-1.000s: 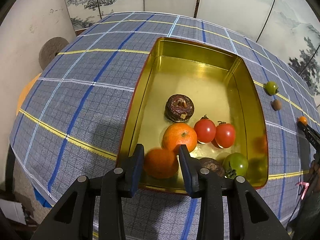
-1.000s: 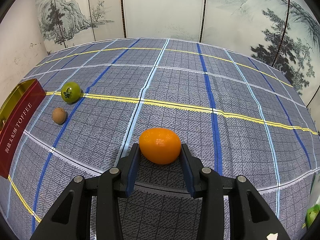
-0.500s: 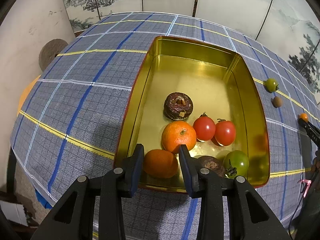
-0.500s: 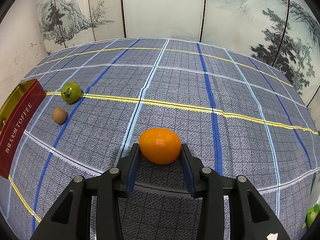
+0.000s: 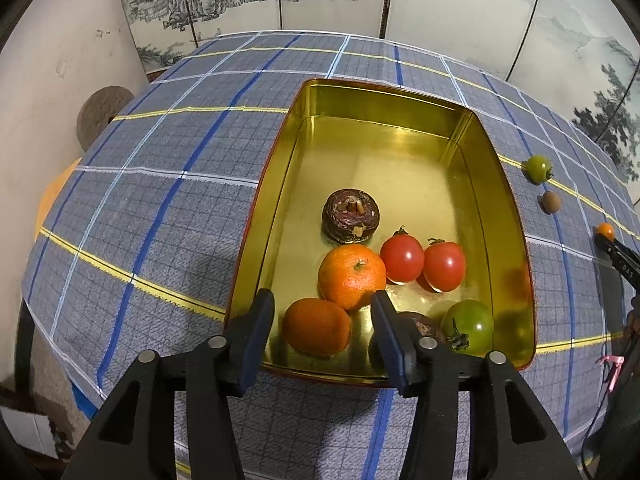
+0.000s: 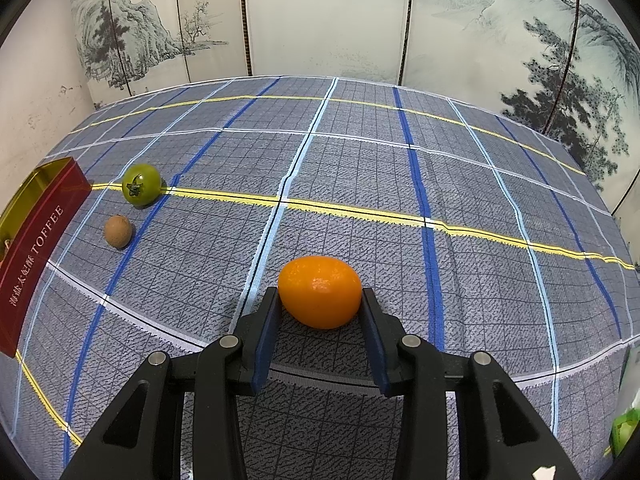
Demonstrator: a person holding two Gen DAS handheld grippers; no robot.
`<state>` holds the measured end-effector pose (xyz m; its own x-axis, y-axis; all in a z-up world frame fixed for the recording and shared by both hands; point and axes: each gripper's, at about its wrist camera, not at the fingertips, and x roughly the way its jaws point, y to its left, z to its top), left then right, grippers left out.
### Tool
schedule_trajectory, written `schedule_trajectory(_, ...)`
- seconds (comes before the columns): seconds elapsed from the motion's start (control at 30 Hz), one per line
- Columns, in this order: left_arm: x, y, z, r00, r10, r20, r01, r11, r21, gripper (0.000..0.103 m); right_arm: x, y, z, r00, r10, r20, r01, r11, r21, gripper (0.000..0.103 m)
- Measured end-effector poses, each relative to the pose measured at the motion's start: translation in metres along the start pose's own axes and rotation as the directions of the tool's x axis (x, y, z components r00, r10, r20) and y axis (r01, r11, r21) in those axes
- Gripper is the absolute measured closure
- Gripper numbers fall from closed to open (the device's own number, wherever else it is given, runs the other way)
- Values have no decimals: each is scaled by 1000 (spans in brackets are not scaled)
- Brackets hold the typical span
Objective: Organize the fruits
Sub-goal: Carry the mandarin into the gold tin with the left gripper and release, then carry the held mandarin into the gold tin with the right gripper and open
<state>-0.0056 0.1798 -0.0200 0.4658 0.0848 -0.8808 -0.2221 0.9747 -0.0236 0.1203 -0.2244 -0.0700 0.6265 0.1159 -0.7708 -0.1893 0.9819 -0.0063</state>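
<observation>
A gold tin (image 5: 400, 100) with red sides lies on the plaid cloth and holds two oranges, two red tomatoes (image 5: 402, 256), a green tomato (image 5: 470, 322) and two dark brown fruits (image 5: 351, 216). My left gripper (image 5: 322, 308) is open above the tin's near end; the smaller orange (image 5: 316, 326) lies loose on the tin floor between the fingers. My right gripper (image 6: 320, 300) is shut on a small orange kumquat (image 6: 320, 292) just above the cloth. A green tomato (image 6: 141, 183) and a small brown fruit (image 6: 117, 230) lie on the cloth near the tin (image 6: 36, 240).
A folding screen with ink landscapes stands behind the table. The table edge drops off at left in the left wrist view, with a round brown object (image 5: 102, 114) beyond it. The right gripper shows at the far right of that view (image 5: 614, 248).
My left gripper opened and let go of the smaller orange, which now rests in the tin. The right gripper and kumquat have not moved.
</observation>
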Motion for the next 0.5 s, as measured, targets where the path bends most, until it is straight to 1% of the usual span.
schedule_trajectory(0.27, -4, -5, -2, 1000, 16, 25, -16, 1000, 21, 47, -2, -1, 0, 1000, -7, 2, 7, 1000, 6, 68)
schedule_trajectory(0.5, -10, -11, -5, 997, 36, 75, -39, 998, 46, 46, -3, 9, -2, 1000, 12, 0, -12, 1000, 8, 68)
